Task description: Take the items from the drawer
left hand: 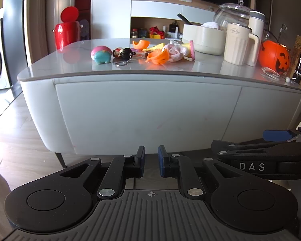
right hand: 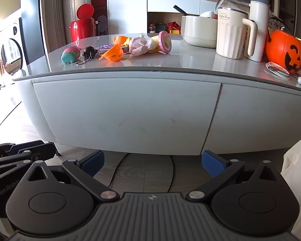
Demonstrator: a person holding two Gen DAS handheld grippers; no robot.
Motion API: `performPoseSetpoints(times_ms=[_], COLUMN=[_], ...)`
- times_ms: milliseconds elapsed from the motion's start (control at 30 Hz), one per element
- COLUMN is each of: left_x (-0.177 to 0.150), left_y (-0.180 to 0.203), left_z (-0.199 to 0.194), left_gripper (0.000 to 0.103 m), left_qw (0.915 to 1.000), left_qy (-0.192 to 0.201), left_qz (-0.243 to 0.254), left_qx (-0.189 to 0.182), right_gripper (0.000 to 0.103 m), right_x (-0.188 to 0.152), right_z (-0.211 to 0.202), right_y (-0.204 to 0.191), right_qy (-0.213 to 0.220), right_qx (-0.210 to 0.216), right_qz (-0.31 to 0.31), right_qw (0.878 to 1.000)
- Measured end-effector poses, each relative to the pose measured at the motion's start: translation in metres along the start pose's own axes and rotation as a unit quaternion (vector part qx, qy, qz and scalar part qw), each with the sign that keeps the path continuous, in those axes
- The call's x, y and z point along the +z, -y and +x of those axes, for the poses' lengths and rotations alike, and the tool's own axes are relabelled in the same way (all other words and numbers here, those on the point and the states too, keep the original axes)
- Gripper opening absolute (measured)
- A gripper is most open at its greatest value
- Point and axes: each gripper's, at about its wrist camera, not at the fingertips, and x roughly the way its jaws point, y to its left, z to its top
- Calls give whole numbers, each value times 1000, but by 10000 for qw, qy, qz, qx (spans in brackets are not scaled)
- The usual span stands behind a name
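Small toys (left hand: 130, 53), a cream mug (right hand: 231, 35) and an orange pumpkin pail (right hand: 285, 51) crowd the desk (left hand: 70, 68) top. The closed drawer (right hand: 128, 116) front faces both grippers, just ahead and above. Left gripper (left hand: 151, 161) nearly clenched, grasping nothing; right gripper (right hand: 152, 163) spread wide, released.

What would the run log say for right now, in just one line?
drawer front: shut | left gripper: fingers narrowly apart, empty | right gripper: open, empty | toys: lying on table top
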Motion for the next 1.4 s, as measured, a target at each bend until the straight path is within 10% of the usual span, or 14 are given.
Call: performPoseSetpoints(times_ms=[1400], left_x=[1], left_y=[-2], left_z=[-1], left_gripper=[15], left_qw=[10000], left_qy=[13], left_qz=[-32], left_qx=[-4], right_gripper=[103], right_x=[1], right_z=[2], right_y=[3], right_qy=[-43], right_qx=[11], right_qz=[109], right_qw=[9999])
